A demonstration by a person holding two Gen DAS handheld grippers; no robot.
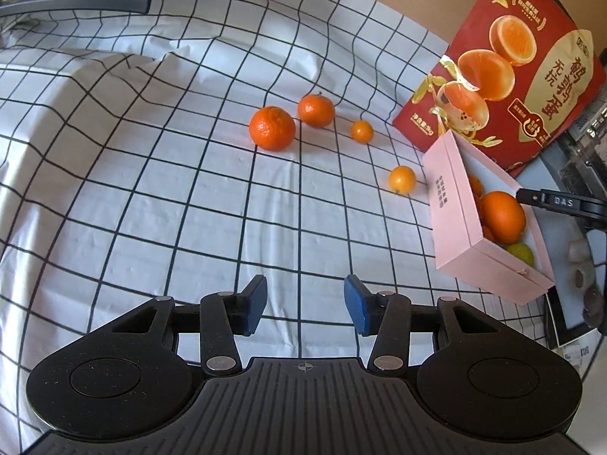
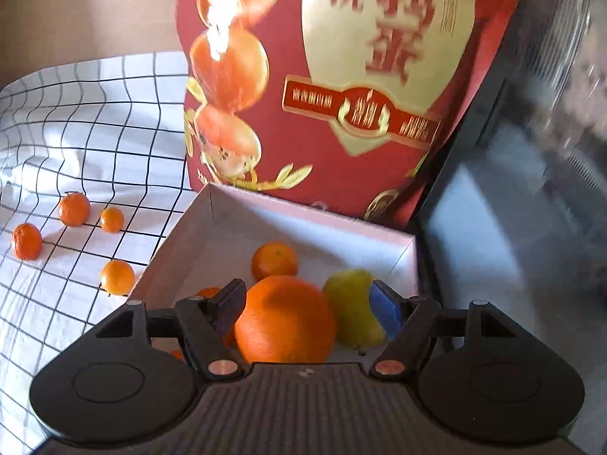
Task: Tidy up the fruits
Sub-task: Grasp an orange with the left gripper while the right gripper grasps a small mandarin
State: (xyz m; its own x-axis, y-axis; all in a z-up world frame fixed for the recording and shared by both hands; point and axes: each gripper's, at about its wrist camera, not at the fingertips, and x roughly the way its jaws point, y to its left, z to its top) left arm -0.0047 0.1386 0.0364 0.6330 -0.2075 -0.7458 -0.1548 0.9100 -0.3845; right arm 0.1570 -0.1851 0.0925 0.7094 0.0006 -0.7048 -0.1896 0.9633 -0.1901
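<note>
Fruits sit partly in the pale pink cardboard box (image 2: 315, 223), partly loose on the black-checked white cloth (image 1: 151, 189).
Inside the box, a big round orange (image 2: 284, 320) lies between the right claw (image 2: 309, 309) pads, its jaws wide and not pressing; a yellow-green pear (image 2: 351, 303) lies beside it. Four small orange mandarins (image 1: 272, 128) lie well ahead of the left claw (image 1: 305, 305), narrow and empty.

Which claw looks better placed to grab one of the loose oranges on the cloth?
Probably the left claw: it stands open and empty over the checked cloth, facing the loose oranges. The right claw hovers over the pink box.
</note>
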